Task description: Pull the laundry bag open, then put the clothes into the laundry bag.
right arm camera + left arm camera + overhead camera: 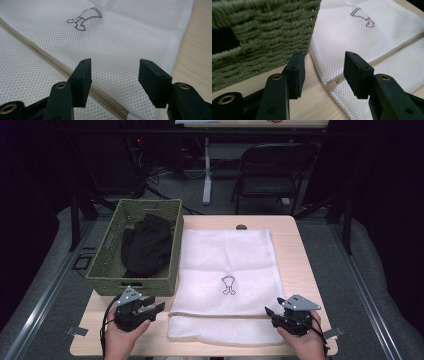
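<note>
1. Mesh laundry bag (227, 270), white, lies flat on the wooden table (300, 265), just right of the basket and between the two grippers at its near corners. A small dark outline drawing (228, 285) sits near its middle, and a beige zipper band (75, 75) runs across it close to the near edge.

2. Left gripper (152, 307) is held in the person's left hand (122, 332) at the bag's near-left corner. In the left gripper view its jaws stand partly apart with nothing pinched; the zipper's end tab (333, 83) lies on the table between and below them, and the pads do not press on it.

3. Right gripper (270, 312) is held in the right hand (305, 337) at the bag's near-right corner. In the right gripper view its jaws are likewise spread and hang above the mesh beside the zipper band, without touching the cloth.

4. Woven green basket (107, 270) stands on the table's left side, its right wall just beside the bag's left edge. A black garment (147, 245) lies bunched inside it. In the left gripper view the basket's wall, with a handle cut-out, is close behind the left jaw.

5. Beyond the table's far edge stand a dark folding chair (272, 170) and a white table leg (207, 170) on the grey floor.
</note>
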{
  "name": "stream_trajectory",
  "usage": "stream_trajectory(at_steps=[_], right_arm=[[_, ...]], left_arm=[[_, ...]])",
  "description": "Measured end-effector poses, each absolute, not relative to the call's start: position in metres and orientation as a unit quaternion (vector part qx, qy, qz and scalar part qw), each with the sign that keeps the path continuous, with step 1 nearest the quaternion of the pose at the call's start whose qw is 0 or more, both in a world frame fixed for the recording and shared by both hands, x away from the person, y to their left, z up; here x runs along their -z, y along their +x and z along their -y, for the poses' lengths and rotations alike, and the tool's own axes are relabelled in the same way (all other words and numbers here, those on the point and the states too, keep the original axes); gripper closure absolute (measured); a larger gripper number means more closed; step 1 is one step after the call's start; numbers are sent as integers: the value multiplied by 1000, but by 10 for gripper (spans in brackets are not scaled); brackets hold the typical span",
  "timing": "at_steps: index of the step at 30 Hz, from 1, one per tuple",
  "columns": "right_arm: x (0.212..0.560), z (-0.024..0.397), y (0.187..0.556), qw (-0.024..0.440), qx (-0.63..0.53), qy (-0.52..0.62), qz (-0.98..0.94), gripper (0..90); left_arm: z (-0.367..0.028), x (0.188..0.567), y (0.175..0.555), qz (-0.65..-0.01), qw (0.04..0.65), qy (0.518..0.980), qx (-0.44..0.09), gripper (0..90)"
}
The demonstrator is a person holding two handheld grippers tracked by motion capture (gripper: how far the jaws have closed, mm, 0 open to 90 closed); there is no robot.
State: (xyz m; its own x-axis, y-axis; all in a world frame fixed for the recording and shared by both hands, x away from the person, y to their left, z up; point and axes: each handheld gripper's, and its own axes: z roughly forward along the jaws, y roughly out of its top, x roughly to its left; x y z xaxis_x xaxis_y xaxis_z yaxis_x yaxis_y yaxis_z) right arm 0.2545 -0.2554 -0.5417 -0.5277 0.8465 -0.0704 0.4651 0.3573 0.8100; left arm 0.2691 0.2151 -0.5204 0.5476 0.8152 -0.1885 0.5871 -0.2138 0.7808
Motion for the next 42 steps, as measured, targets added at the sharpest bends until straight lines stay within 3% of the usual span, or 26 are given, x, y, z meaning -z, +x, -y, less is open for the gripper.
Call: stream_trajectory(at_steps=[9,15,22,42], right_arm=[[548,241,251,239,-383,383,-806,438],[547,243,251,245,-384,387,-802,437],[544,244,250,255,-386,387,-798,436],[543,248,250,257,-389,396,-791,436]], left_arm=[[-230,499,265,-505,425,733,-163,498],[-238,485,266,-511,418,732,-170,387],[-242,475,272,-516,414,731,-167,350],[-227,442,336,-509,376,755,-173,284]])
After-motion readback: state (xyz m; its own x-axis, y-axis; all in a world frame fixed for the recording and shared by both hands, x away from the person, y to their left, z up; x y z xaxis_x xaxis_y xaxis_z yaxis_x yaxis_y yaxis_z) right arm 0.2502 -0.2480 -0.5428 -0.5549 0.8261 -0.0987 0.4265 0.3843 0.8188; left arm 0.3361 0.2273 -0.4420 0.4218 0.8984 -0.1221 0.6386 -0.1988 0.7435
